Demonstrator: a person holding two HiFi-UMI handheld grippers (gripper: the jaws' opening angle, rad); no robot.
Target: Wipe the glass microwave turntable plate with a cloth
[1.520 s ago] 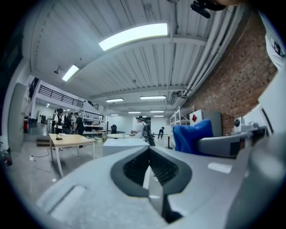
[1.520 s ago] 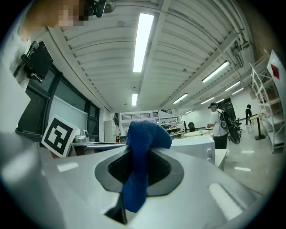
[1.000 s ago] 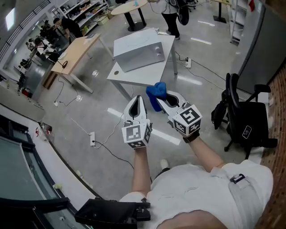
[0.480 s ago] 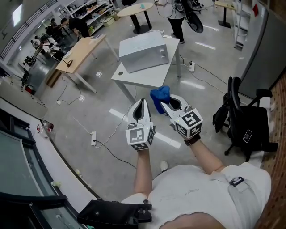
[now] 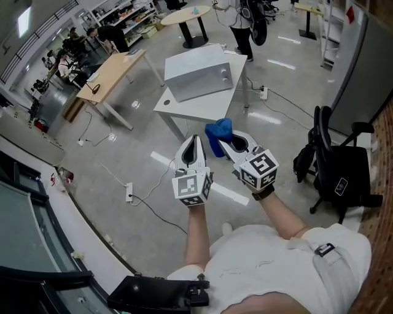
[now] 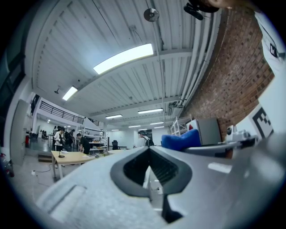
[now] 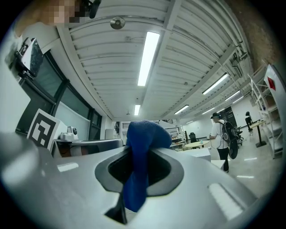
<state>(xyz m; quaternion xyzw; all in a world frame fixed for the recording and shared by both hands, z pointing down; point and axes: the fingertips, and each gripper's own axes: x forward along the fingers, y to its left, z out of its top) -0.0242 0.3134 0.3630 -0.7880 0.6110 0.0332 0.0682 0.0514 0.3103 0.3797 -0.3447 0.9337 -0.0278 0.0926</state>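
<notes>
Nearest, the person's 2 bare forearms hold the tools out side by side over a glossy grey concrete floor [image 5: 123, 153]. The left gripper [image 5: 192, 147] [image 6: 149, 150], smooth white plastic with black ribbed pads and a marker cube, has its 2 jaws pressed together with nothing between them. Just beside it, the right gripper [image 5: 228, 144] [image 7: 138, 152] is clenched on a soft blue fleecy cloth [image 5: 218, 132] [image 7: 143, 134], which bulges in a rounded lump above the jaw tips and hangs in a narrow fold between the pads. On the floor below lie a white power strip [image 5: 129, 191] and a thin dark trailing cable [image 5: 156, 211]; a black wheeled office chair [image 5: 338, 172] draped with dark fabric stands well apart to the right. Open floor lies between the grippers and a square white table [image 5: 202, 107] on slim legs. On it sits a boxy pale grey microwave [image 5: 199, 73], with bare tabletop along the near edge; the glass turntable plate cannot be made out. Farther off stand a long wooden table [image 5: 113, 67] at left, a round pale table [image 5: 184, 12] and several people.
</notes>
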